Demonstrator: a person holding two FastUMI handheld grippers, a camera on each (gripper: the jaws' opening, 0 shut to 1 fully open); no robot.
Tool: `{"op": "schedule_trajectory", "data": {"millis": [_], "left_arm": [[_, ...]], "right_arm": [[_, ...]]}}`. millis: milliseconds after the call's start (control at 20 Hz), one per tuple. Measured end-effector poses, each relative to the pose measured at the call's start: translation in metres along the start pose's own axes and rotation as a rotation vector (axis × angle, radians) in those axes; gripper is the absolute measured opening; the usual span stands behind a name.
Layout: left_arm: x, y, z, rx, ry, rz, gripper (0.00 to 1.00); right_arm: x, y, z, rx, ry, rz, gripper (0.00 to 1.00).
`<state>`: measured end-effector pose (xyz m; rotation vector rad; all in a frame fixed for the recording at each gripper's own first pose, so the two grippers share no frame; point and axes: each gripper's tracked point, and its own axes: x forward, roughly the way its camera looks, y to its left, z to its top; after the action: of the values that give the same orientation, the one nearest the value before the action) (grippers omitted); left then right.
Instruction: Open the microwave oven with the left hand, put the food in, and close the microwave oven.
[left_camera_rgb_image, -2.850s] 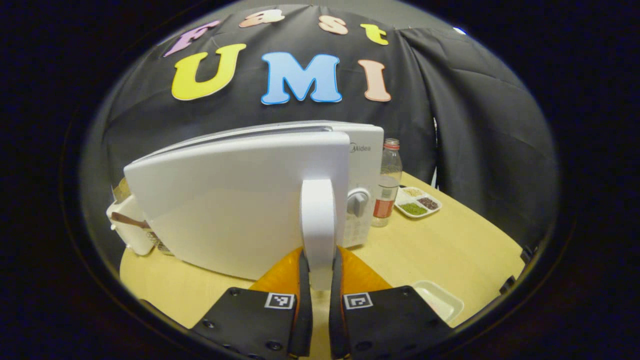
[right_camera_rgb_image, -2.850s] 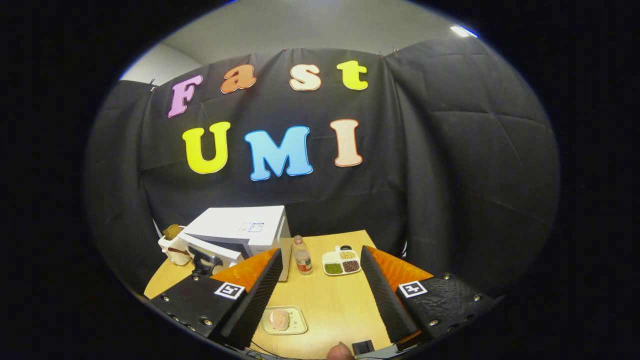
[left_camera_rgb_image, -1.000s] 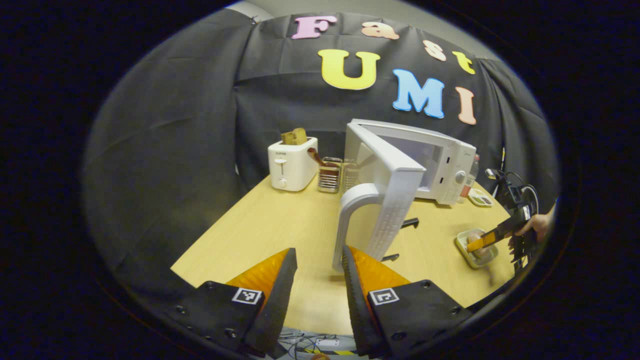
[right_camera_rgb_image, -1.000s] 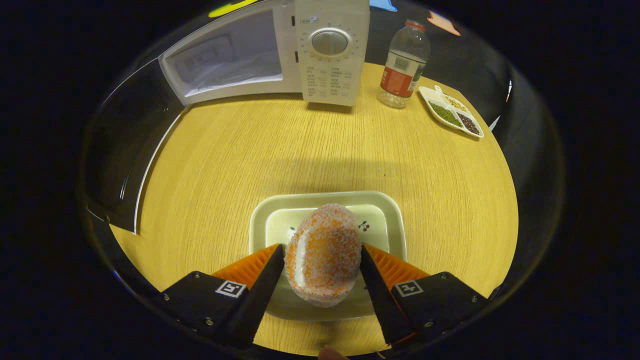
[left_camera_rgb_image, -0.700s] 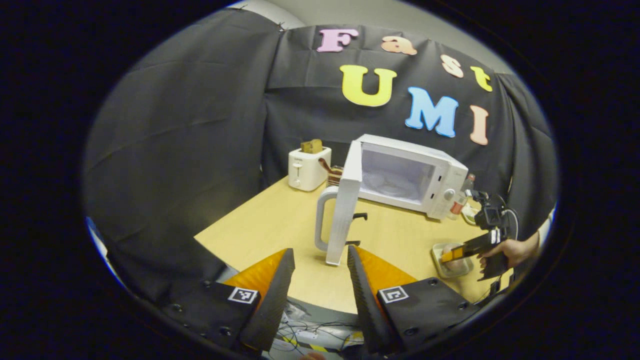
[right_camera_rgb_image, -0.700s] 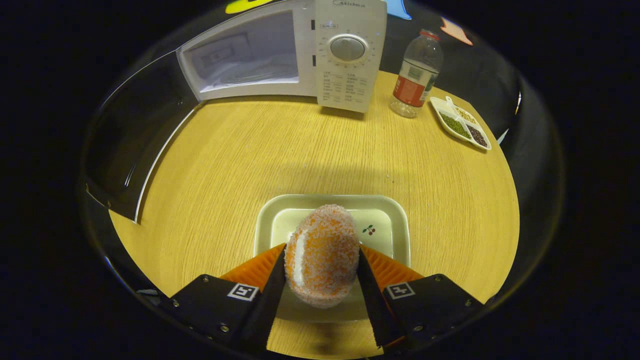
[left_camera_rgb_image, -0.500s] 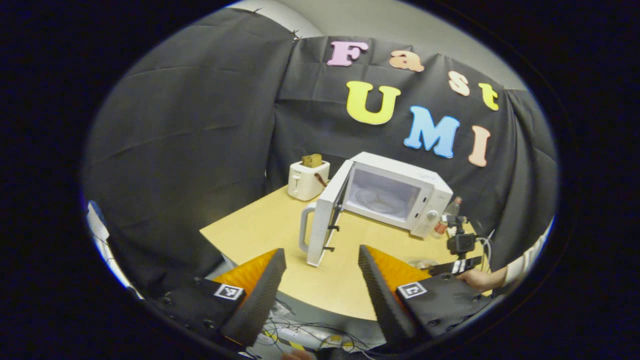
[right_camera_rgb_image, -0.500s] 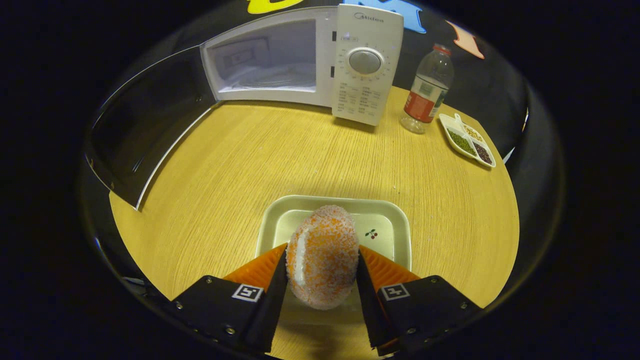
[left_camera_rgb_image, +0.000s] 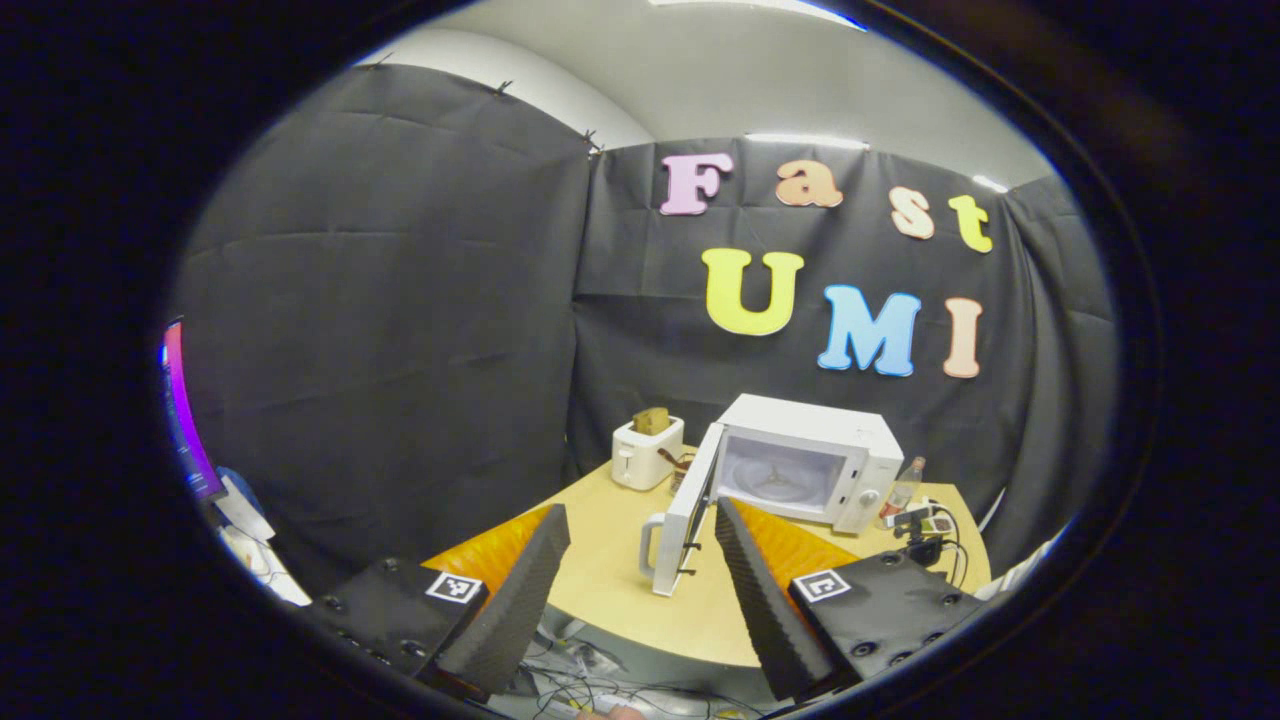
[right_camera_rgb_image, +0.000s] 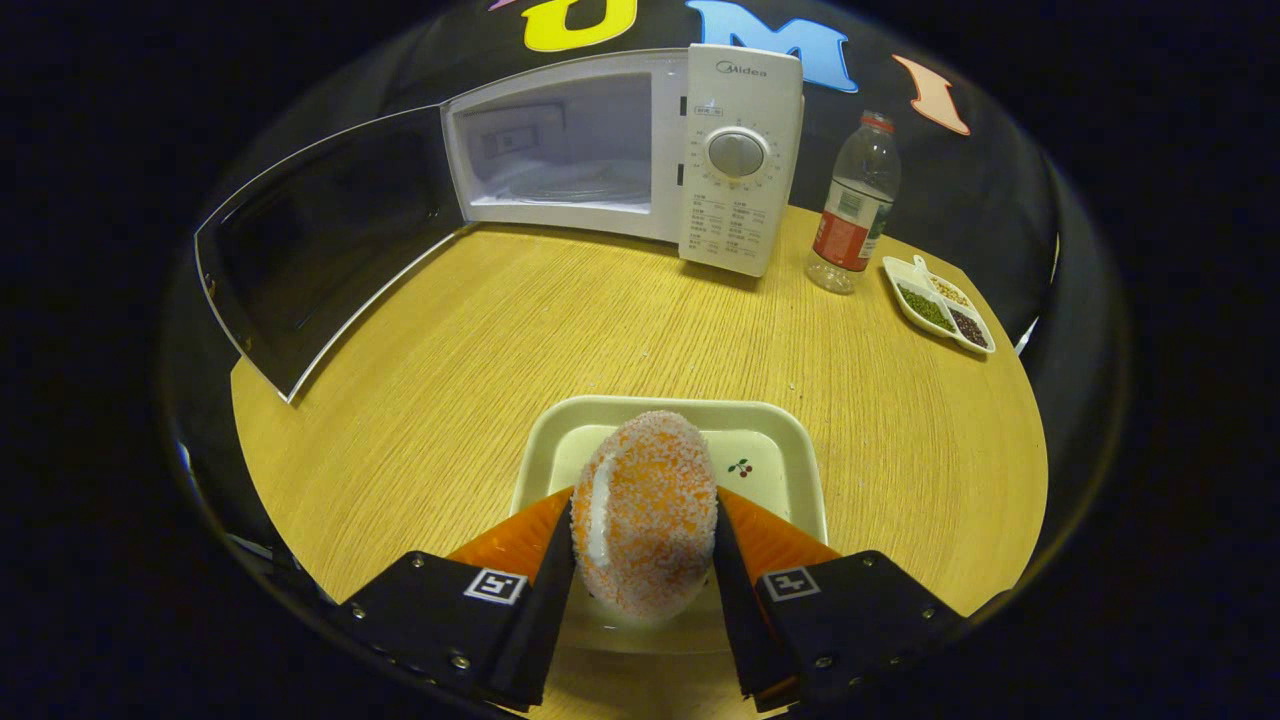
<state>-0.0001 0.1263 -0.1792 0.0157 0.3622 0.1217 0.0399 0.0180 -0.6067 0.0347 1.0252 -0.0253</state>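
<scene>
The white microwave stands at the table's far side with its door swung wide to the left and its cavity showing. My right gripper is shut on the food, an orange-crumbed oval roll, held just above a small cream tray. My left gripper is open with nothing between its fingers, far back from the table. From there the microwave and its open door look small, beyond the table's near edge.
A plastic bottle and a white divided dish of beans stand right of the microwave. A white toaster sits at the far left of the round wooden table. Cables lie on the floor below.
The left gripper let go of the door handle, opened and drew far back from the table. The right gripper came down around the food, shut on it and raised it slightly.
</scene>
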Motion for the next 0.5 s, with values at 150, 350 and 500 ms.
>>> {"op": "schedule_trajectory", "data": {"millis": [150,350,500], "left_arm": [[-0.005,0.026,0.016,0.052,-0.073,-0.064,0.94],[0.0,0.06,-0.011,0.064,-0.043,-0.125,0.94],[0.012,0.07,-0.004,0.031,-0.05,-0.174,0.94]], "right_arm": [[0.001,0.001,0.0,0.057,-0.013,-0.024,0.71],[-0.011,0.001,-0.003,0.16,0.131,-0.131,0.7],[-0.03,0.016,0.036,0.226,0.036,-0.137,0.67]]}}
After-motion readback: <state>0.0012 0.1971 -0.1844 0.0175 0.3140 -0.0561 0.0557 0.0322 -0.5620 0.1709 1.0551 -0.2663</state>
